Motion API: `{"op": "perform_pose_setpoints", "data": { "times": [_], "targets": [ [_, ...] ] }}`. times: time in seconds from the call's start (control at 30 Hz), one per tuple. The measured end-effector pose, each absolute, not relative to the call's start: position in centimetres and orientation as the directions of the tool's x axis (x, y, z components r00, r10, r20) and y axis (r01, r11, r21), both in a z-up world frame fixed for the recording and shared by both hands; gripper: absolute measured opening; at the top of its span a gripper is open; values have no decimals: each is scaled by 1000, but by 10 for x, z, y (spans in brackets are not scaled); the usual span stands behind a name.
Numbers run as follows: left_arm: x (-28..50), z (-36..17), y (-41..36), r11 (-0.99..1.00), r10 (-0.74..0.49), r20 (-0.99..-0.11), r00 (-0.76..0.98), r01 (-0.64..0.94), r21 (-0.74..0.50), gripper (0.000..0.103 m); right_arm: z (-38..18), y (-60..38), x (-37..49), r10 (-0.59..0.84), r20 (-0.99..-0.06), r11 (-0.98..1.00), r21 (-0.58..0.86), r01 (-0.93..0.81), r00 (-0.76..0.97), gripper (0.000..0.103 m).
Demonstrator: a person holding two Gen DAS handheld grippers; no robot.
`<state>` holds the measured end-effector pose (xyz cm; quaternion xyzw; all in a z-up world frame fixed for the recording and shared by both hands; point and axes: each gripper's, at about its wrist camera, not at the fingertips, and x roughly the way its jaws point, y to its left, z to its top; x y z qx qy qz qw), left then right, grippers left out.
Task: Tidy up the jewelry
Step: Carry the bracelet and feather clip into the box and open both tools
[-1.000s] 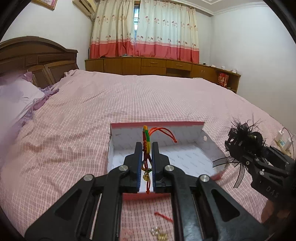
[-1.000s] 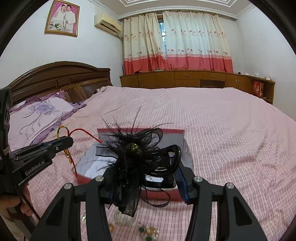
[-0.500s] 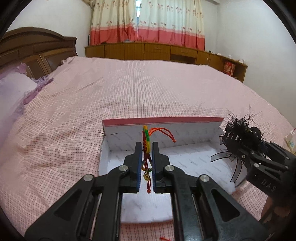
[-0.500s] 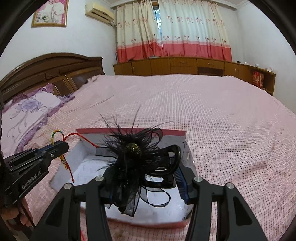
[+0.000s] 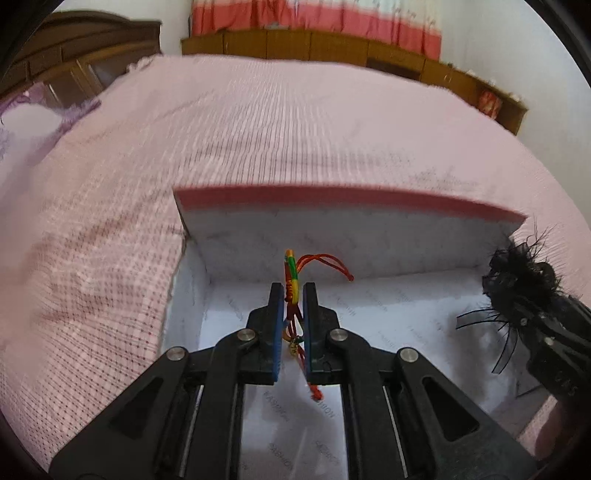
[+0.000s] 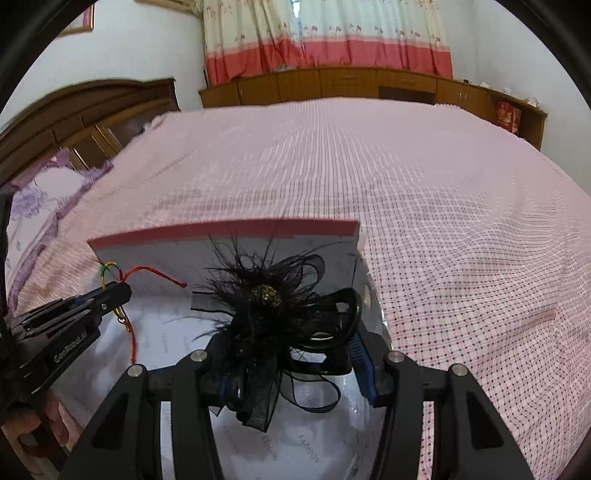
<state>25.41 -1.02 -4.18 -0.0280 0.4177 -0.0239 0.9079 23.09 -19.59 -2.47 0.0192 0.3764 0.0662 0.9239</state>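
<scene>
Over on the left, a purple flowered pillow [image 6: 33,199] lies against the dark wooden headboard [image 6: 85,114], and the pink checked bedspread [image 6: 443,229] stretches across the whole bed toward the low wooden cabinets [image 6: 332,83] under the red and cream curtains [image 6: 325,33]. Nearer, an open box [image 5: 354,201] with a pink rim and a white lining printed with pale lettering sits on the bedspread, its back wall standing upright. Above the left part of the box, the left tool [image 5: 294,295] is squeezed closed on a braided cord bracelet [image 5: 291,273] of red, yellow and green; the knotted loop sticks up past the blue pads, two thin red ends curl off to the right, and a small gold charm and a red tail dangle below between the fingers, hanging above the box floor. In the right wrist view the same tool [image 6: 110,295] comes in from the left edge, with part of a hand [image 6: 40,424] under it. Further right, the right tool [image 6: 291,354] is closed around a black feathered hair ornament [image 6: 266,306] with a gold beaded centre, sheer ribbon loops and a curved black band, held above the right part of the box. Feathers spread upward in front of the back wall.
</scene>
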Motion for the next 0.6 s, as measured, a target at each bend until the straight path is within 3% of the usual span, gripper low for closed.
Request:
{"op": "perform_pose_setpoints", "data": {
  "times": [0.3,0.4,0.6],
  "targets": [
    [257,-53,-10,996,-76,-797,599,10,-87,3,-38,-194,246,121,-741,992,71,-102,660,54],
    [258,-51,-10,995,-88,-794,601,19,-95,23,-38,-193,247,124,-739,992,68,-109,662,55],
    [239,-39,-6,990,-125,-768,628,27,-138,32,-29,-196,241,141,-712,990,92,-108,688,64]
  ]
}}
